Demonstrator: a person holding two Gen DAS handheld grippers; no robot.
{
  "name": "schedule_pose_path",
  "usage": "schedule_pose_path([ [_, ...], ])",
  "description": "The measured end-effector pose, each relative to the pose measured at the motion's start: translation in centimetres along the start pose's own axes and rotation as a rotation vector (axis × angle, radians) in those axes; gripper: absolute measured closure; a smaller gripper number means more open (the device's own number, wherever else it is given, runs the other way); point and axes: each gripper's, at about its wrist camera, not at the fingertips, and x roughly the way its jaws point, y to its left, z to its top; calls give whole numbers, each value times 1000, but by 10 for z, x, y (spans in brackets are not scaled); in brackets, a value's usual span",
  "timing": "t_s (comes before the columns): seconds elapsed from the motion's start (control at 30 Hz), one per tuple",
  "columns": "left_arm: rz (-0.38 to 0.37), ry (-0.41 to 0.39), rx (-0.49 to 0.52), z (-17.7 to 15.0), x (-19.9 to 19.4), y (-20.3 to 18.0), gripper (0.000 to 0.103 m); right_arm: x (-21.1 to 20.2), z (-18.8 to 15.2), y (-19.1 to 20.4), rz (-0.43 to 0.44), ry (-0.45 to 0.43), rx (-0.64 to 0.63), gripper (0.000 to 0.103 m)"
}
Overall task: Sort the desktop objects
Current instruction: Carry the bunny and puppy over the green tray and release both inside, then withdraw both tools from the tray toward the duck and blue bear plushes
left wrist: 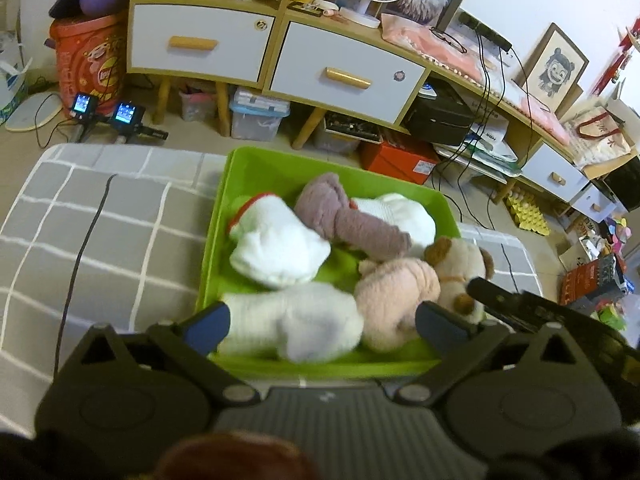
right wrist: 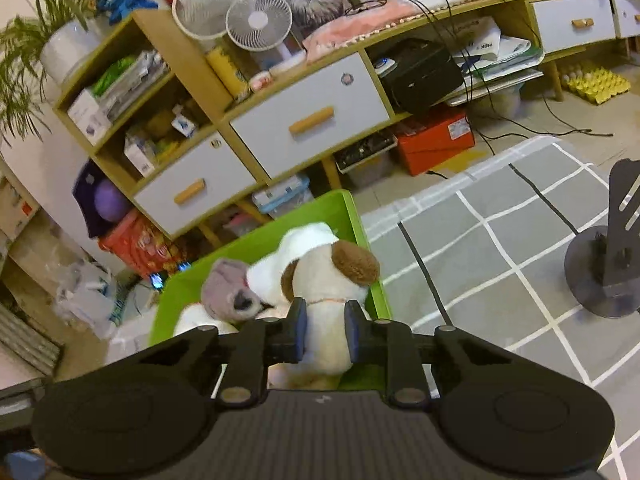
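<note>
A green tray [left wrist: 256, 168] on the grey checked tablecloth holds several rolled socks: white ones [left wrist: 276, 248], a mauve one [left wrist: 352, 216] and a pink one [left wrist: 394, 292]. A white and brown plush dog [left wrist: 460, 268] sits at the tray's right side. My left gripper [left wrist: 324, 320] hangs open above the near end of the tray, with a white sock [left wrist: 296, 320] and the pink sock below its spread fingers. In the right wrist view my right gripper [right wrist: 325, 330] is shut on the plush dog [right wrist: 328, 280], its blue pads pressing the body. The mauve sock [right wrist: 228, 292] lies left of the dog in the tray [right wrist: 340, 208].
A wooden cabinet with white drawers [left wrist: 200, 40] stands beyond the table, with boxes [left wrist: 400, 156] and cables on the floor beneath. A black stand [right wrist: 608, 268] rises on the tablecloth at the right. A dark cable [left wrist: 80, 256] runs across the cloth left of the tray.
</note>
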Motion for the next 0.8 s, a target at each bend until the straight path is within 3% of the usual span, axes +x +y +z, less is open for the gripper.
schedule_pose_path([
  [0.17,-11,14,-20,-15,-13,0,1,8,-6,-2,-62,85,-21,80],
  [0.4,4,15,-8,-27,-27,-1,1,-10,-5,-10,-34,99,22,75],
  [0.53,-4,17,-22,-36,-34,3,1,-20,-4,-6,-22,121,14,60],
  [0.57,-5,18,-26,-38,-35,4,1,-24,-3,-4,-21,123,11,45],
  [0.63,-3,22,-33,-45,-36,8,1,-31,-5,0,-43,137,-7,23],
  [0.8,5,37,-46,-56,-35,20,1,-42,-14,-1,-72,252,-22,21],
])
